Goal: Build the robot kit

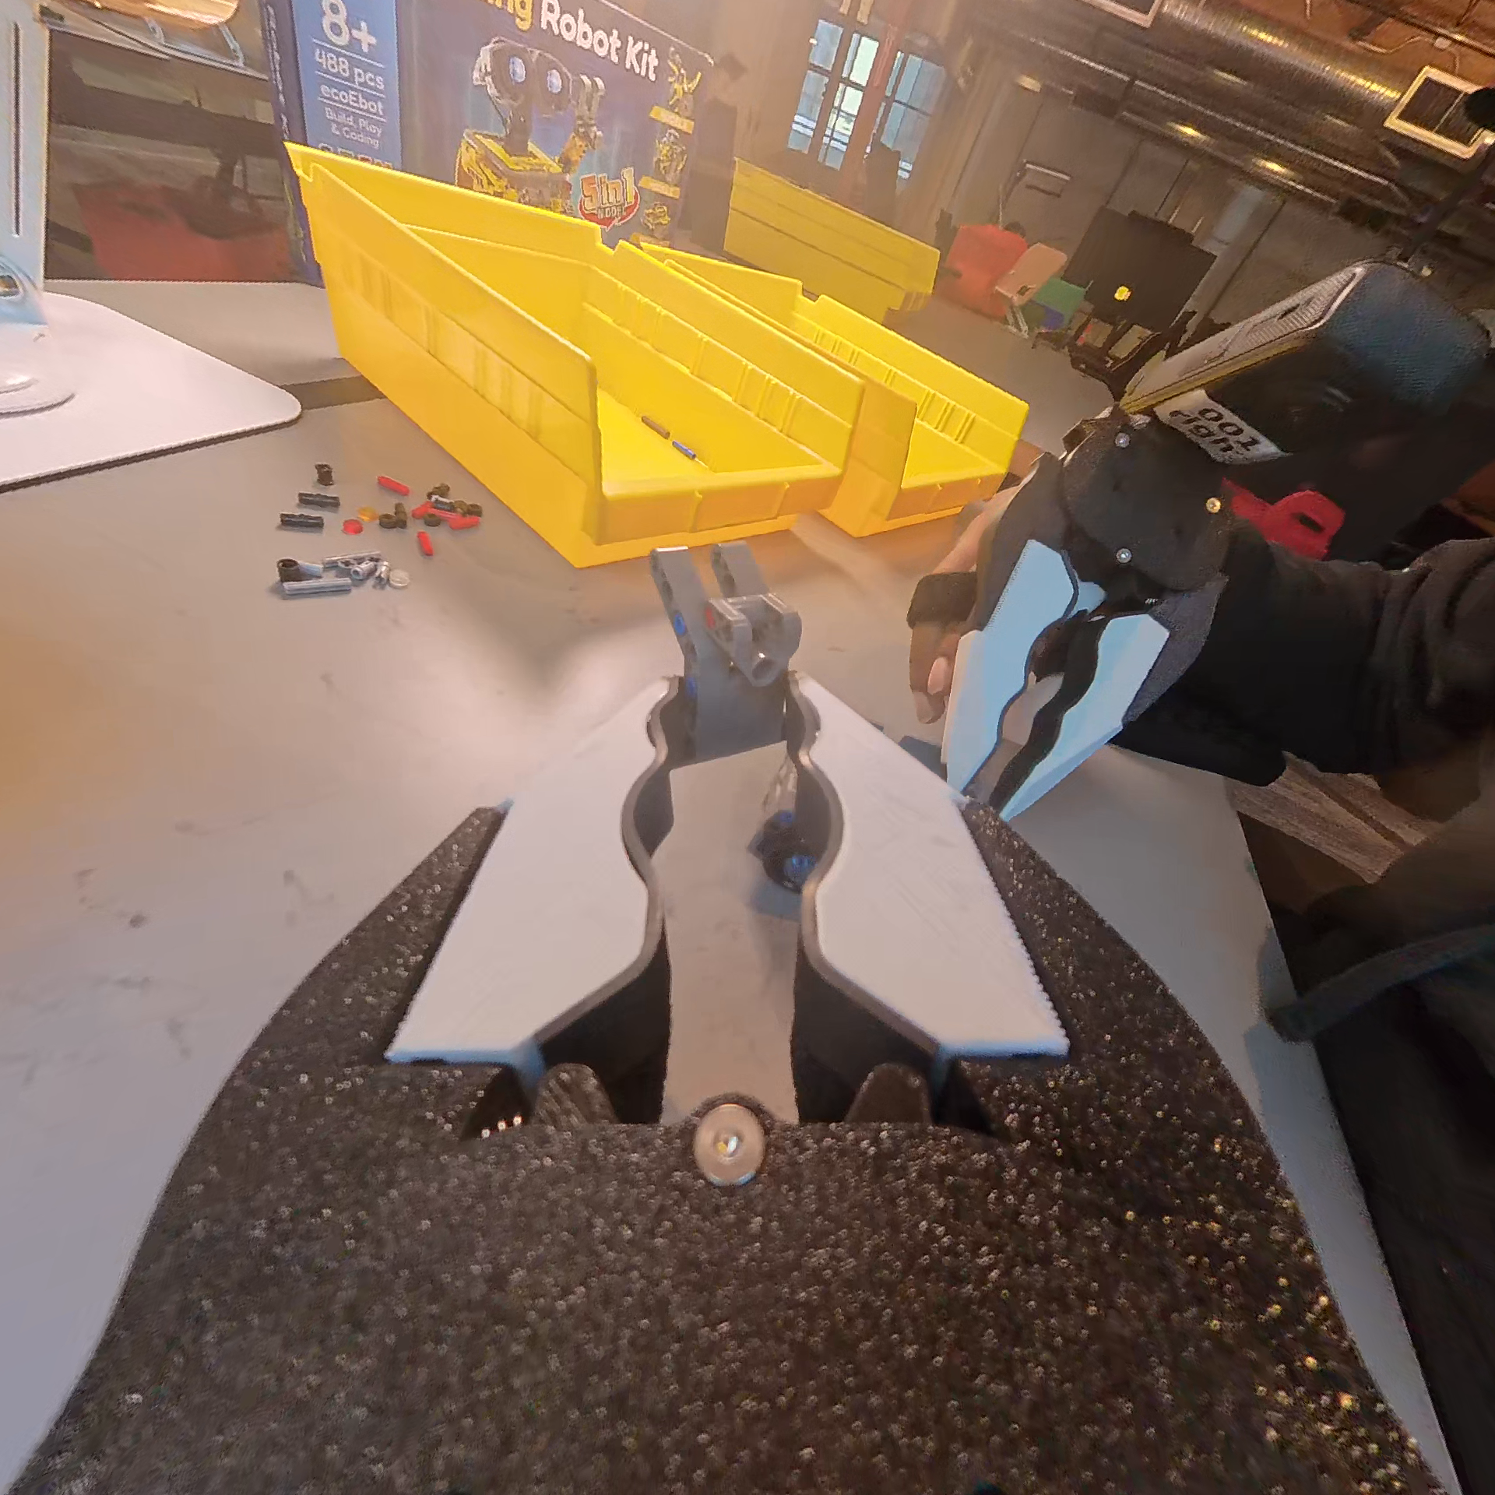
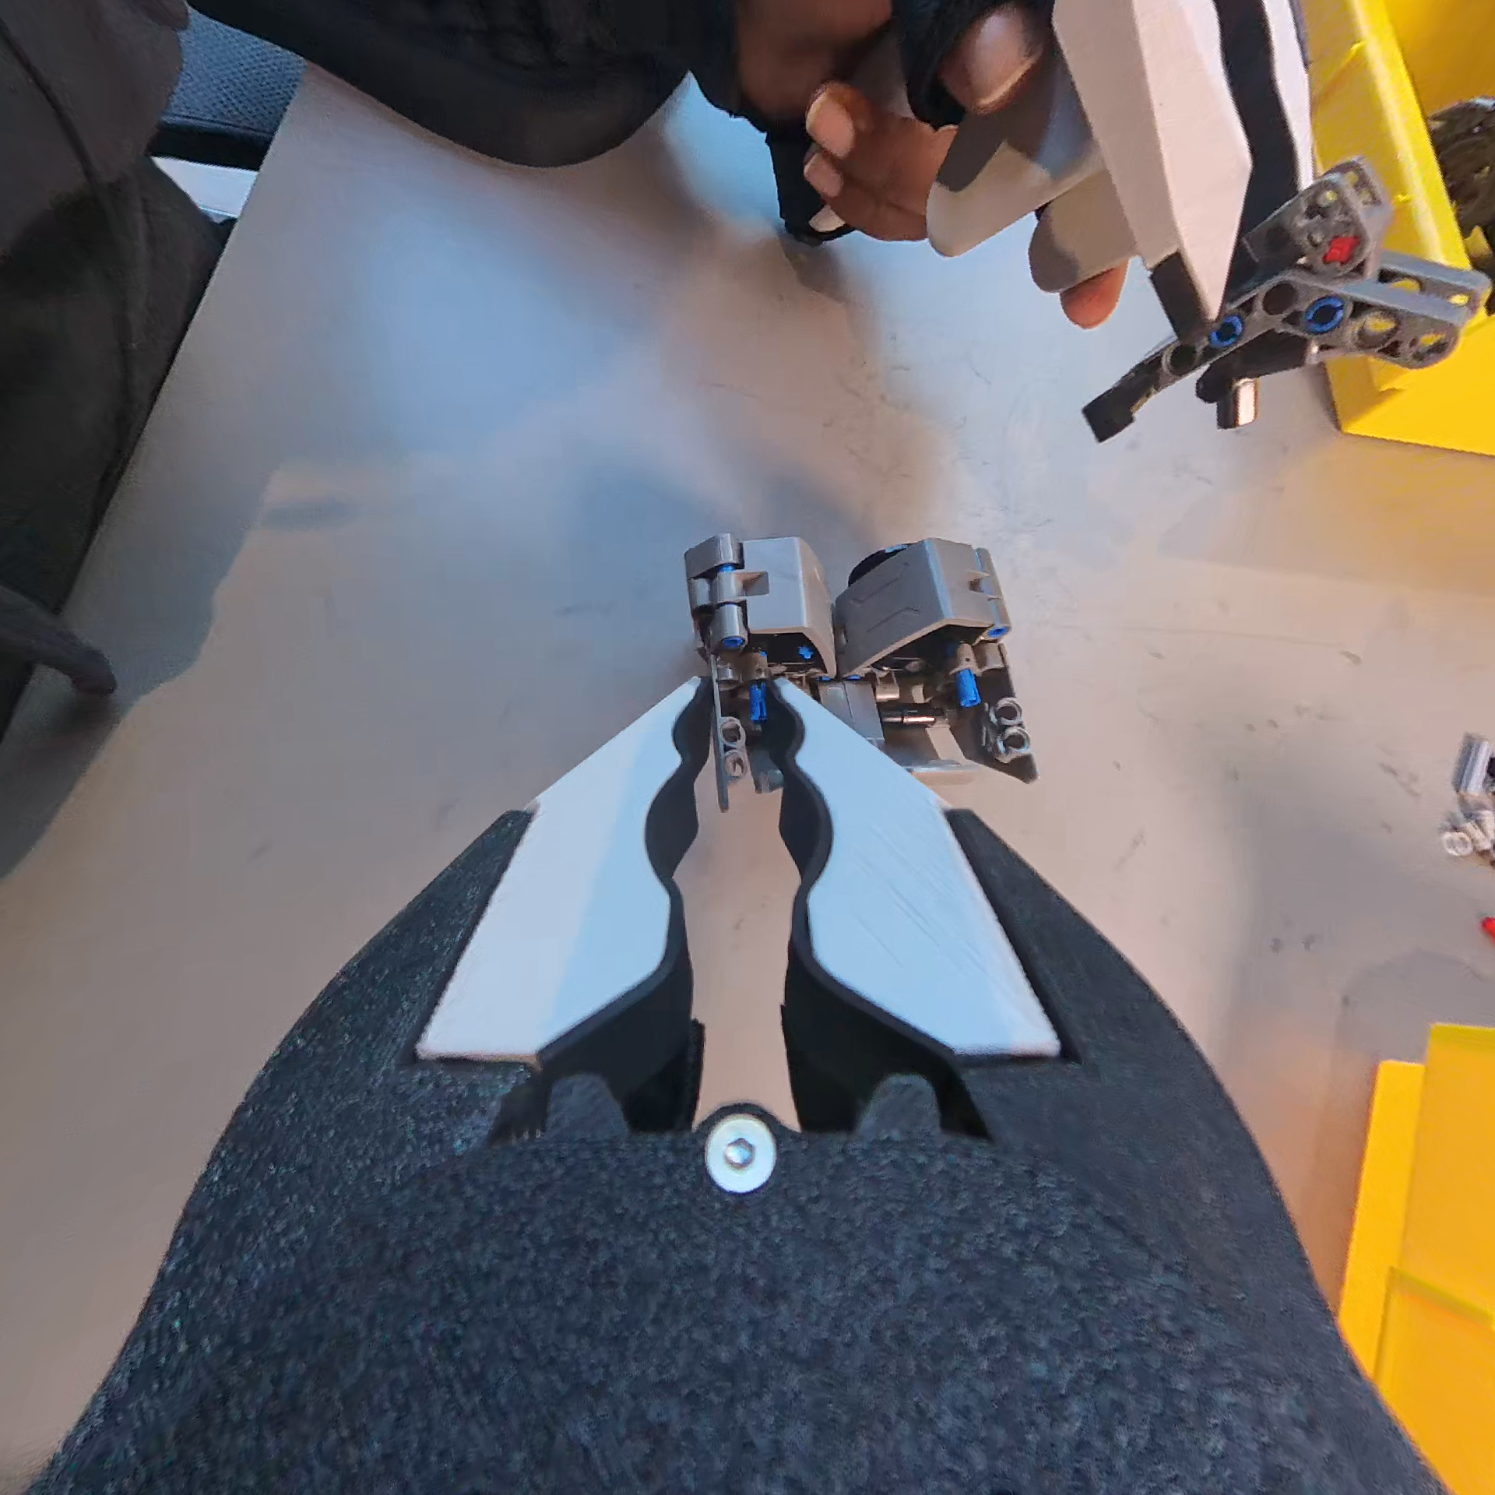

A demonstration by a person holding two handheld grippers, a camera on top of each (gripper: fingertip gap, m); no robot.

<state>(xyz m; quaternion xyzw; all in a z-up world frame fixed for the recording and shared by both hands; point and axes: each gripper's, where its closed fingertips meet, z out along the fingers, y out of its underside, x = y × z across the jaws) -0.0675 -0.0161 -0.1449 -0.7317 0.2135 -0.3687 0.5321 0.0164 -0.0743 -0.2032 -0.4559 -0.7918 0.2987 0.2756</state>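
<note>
My left gripper (image 1: 732, 688) is shut on a grey beam assembly (image 1: 720, 639) with blue pins and a red pin, and holds it above the grey table (image 1: 202, 768). The right wrist view shows this gripper (image 2: 1213, 283) and its assembly (image 2: 1335, 291) at the upper right, next to a yellow bin. My right gripper (image 2: 740, 696) is shut on the left part of a grey motor-block assembly (image 2: 849, 631) with blue pins, over the table. In the left wrist view the right gripper (image 1: 983, 801) points down at the right; its tips are hidden there.
Yellow bins (image 1: 501, 364) stand side by side ahead, one holding two small pins (image 1: 671, 437). Several loose small parts (image 1: 380, 526) lie left of them; some also show in the right wrist view (image 2: 1472, 801). A printed kit box (image 1: 501, 105) stands behind. Another yellow bin (image 2: 1424, 1213) sits lower right. The gap from one gripper's tips to the other's is roughly 12 cm.
</note>
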